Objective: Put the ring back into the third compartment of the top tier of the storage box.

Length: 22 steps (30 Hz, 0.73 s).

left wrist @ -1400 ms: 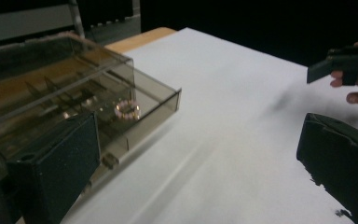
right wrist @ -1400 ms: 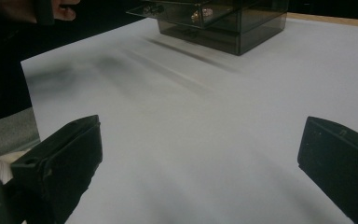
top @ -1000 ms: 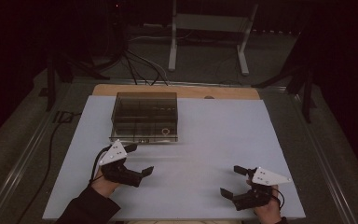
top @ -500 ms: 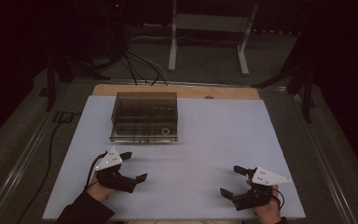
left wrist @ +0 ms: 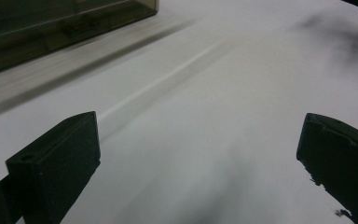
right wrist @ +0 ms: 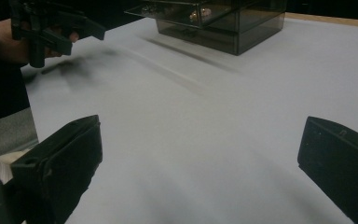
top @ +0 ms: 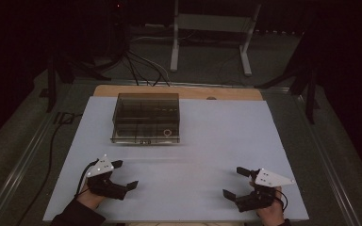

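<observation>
A smoky see-through plastic box (top: 146, 118) with small drawers stands at the back left of the white tabletop (top: 207, 141). Its near wall edges the top left of the left gripper view (left wrist: 51, 23), and it stands far off in the right gripper view (right wrist: 219, 23). My left gripper (top: 124, 175) hovers near the front left edge, jaws wide apart (left wrist: 200, 154), nothing between them. My right gripper (top: 234, 182) sits at the front right, also open and empty (right wrist: 200, 158). The left gripper (right wrist: 56, 28) shows at the top left of the right gripper view.
A wooden strip (top: 179, 92) runs along the table's far edge. Behind it are a white metal stand (top: 207, 37) and cables (top: 136, 66) on a dark floor. A black cable (top: 52, 141) trails down the left side of the table.
My left gripper has drawn back from the box toward the front left edge of the table. The right gripper has stayed still.
</observation>
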{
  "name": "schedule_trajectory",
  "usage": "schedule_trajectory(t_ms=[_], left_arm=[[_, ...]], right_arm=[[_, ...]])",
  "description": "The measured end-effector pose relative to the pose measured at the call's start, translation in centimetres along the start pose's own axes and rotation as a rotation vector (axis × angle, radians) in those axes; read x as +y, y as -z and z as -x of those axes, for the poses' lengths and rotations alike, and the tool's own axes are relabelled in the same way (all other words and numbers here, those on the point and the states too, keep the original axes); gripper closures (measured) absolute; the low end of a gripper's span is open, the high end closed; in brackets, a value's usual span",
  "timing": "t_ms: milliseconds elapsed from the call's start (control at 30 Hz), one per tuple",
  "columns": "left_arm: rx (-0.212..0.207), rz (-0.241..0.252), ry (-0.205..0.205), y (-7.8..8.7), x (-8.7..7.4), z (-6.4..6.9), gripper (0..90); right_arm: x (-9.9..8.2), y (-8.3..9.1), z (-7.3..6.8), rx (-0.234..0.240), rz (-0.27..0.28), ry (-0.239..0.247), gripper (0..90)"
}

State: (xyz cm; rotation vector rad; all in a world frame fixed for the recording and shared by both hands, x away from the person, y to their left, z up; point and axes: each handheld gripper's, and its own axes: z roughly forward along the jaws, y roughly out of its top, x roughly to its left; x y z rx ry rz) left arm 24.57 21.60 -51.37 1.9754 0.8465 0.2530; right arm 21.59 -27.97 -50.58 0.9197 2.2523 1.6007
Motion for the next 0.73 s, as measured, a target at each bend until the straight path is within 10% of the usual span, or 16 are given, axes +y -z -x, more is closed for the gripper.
schedule_trajectory(t_ms=[733], left_arm=[[0.008,0.017,0.059,1.2,-1.9,-0.6,0.6]], right_arm=[[0.0,-0.1,0.0,-0.001,-0.011,0.007,0.0]])
